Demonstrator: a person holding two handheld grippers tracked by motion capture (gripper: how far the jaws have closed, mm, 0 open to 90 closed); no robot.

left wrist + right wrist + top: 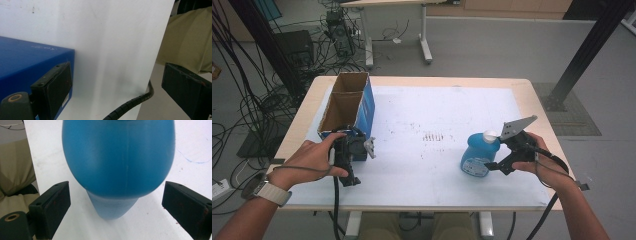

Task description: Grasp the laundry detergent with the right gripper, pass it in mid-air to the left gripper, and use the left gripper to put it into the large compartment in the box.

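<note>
Blue bottle (117, 162): rounded body, close to the camera, standing on the white table sheet (195, 142). Right gripper (116, 202): two black jaws set wide apart, one either side of the bottle's lower part, neither pad touching it. Olive trouser fabric (15, 167) at left edge.

left gripper (353, 150): fingers spread wide | right gripper (498, 162): fingers spread wide | both low, level

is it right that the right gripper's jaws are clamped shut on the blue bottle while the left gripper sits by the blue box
Not quite. The right gripper has its jaws open either side of the blue bottle, with gaps showing, as the right gripper view shows. The left gripper does sit by the blue box.
</note>
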